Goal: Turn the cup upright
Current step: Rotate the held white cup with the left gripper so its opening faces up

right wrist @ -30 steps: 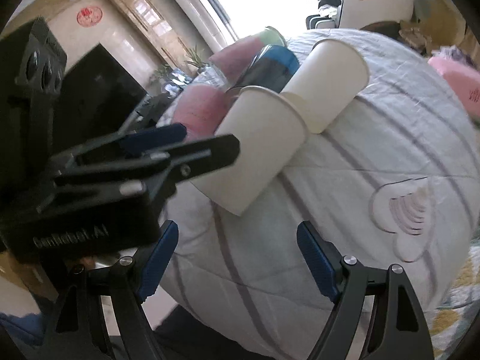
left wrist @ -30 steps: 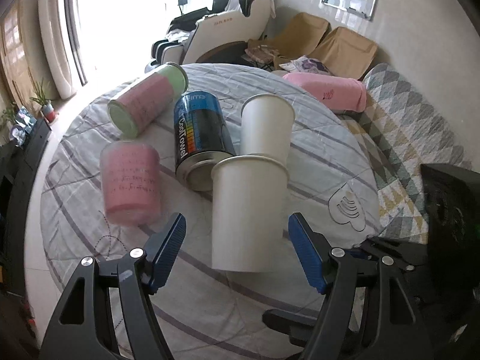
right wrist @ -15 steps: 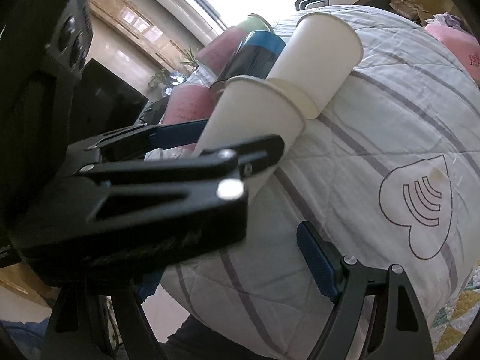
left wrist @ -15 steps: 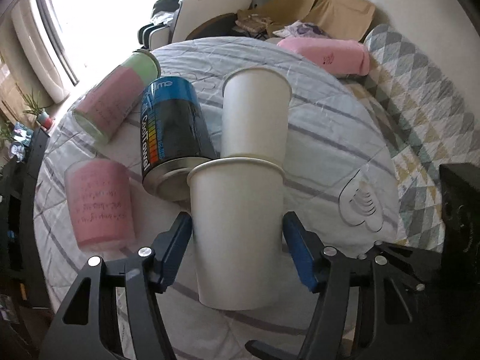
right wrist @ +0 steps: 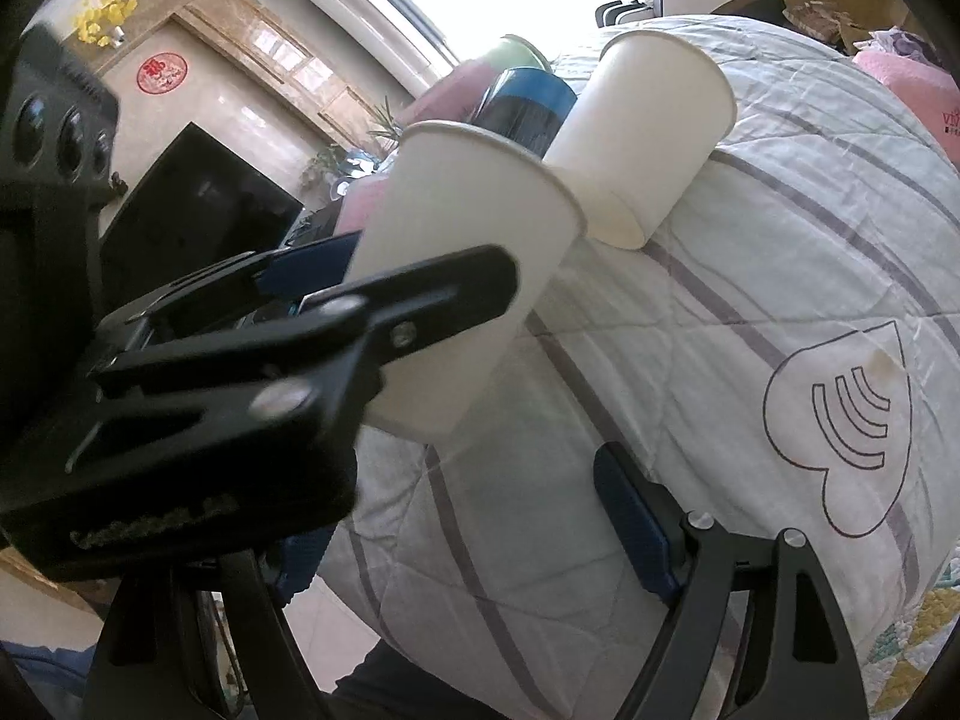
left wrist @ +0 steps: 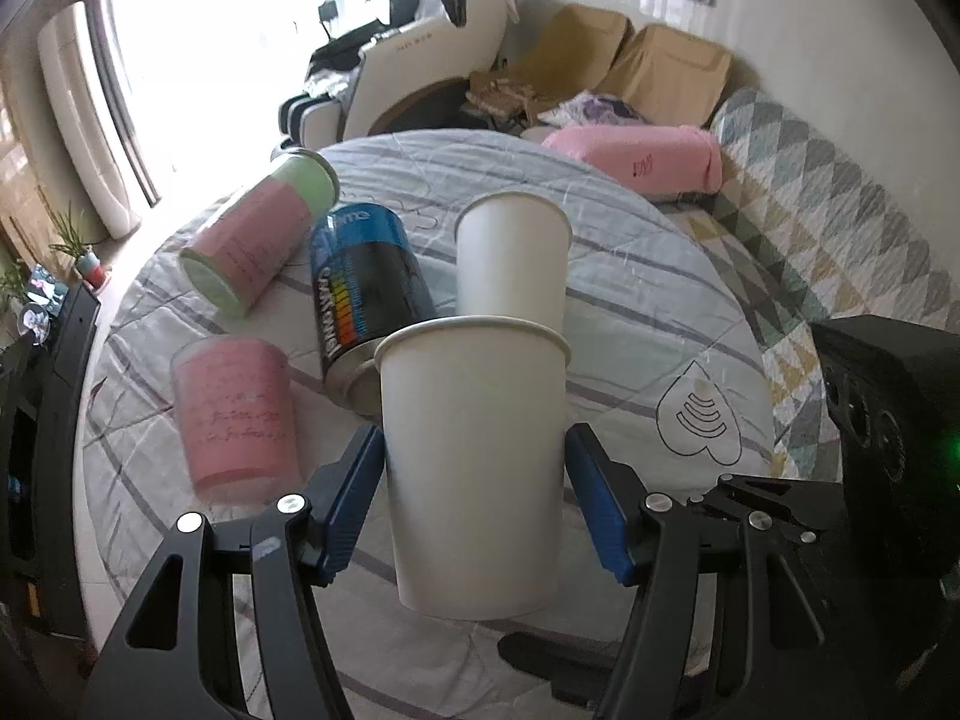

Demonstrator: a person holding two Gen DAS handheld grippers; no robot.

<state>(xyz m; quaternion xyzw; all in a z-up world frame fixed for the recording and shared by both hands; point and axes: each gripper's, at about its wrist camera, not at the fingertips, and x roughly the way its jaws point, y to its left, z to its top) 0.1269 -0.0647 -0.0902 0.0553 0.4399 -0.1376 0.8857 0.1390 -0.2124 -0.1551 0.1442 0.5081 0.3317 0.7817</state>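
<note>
A white paper cup (left wrist: pixel 474 468) lies on its side on the round quilted table (left wrist: pixel 648 312), rim pointing away from me. My left gripper (left wrist: pixel 474 504) has its blue pads touching both sides of this cup. It also shows in the right wrist view (right wrist: pixel 474 276), with the left gripper's black finger across it. A second white paper cup (left wrist: pixel 510 264) lies on its side just beyond, also in the right wrist view (right wrist: pixel 642 138). My right gripper (right wrist: pixel 480 540) is open and empty near the table's front edge; its left finger is hidden behind the left gripper.
A blue and black can (left wrist: pixel 366 294), a pink and green tumbler (left wrist: pixel 258 240) and a pink cup (left wrist: pixel 234 420) lie left of the white cups. A heart-shaped print (left wrist: pixel 702 414) marks the cloth at right. A pink cushion (left wrist: pixel 642 156) and sofa lie beyond the table.
My left gripper moved forward around the near white cup and closed in until its pads touch the cup's sides. The right gripper stayed open.
</note>
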